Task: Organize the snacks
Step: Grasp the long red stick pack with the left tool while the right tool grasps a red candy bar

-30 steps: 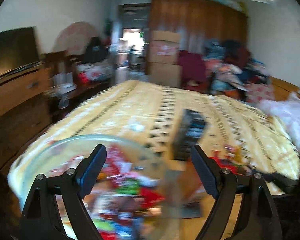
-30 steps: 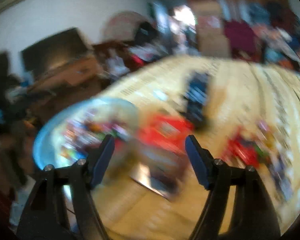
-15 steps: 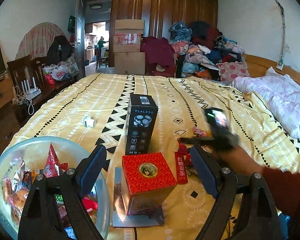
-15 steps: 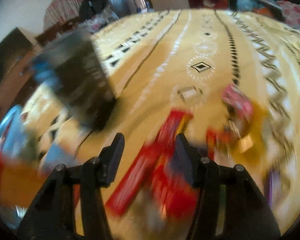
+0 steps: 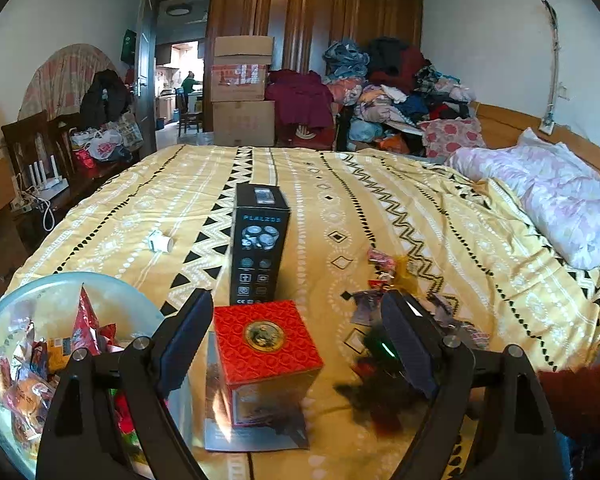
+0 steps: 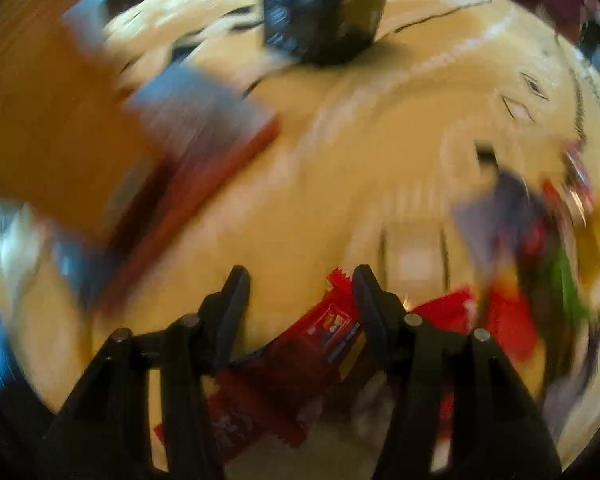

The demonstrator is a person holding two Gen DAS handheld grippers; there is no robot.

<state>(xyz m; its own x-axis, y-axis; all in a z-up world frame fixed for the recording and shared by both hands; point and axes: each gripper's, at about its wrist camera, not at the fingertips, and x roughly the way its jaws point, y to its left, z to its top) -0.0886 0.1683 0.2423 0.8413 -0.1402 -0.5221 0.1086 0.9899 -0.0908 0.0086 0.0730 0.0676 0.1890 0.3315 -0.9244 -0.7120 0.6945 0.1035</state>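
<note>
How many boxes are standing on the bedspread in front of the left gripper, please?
2: the red box sits nearest, on a booklet between the gripper's fingers; the tall black box stands upright just behind it. Others could be hidden.

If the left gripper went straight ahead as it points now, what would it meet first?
Most likely the red box, which sits between the open fingers of the left gripper. The tall black box stands right behind it. Depth is hard to judge.

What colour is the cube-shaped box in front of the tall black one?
Red, with a round gold emblem on top: the cube-shaped box shows best in the left wrist view.
</note>
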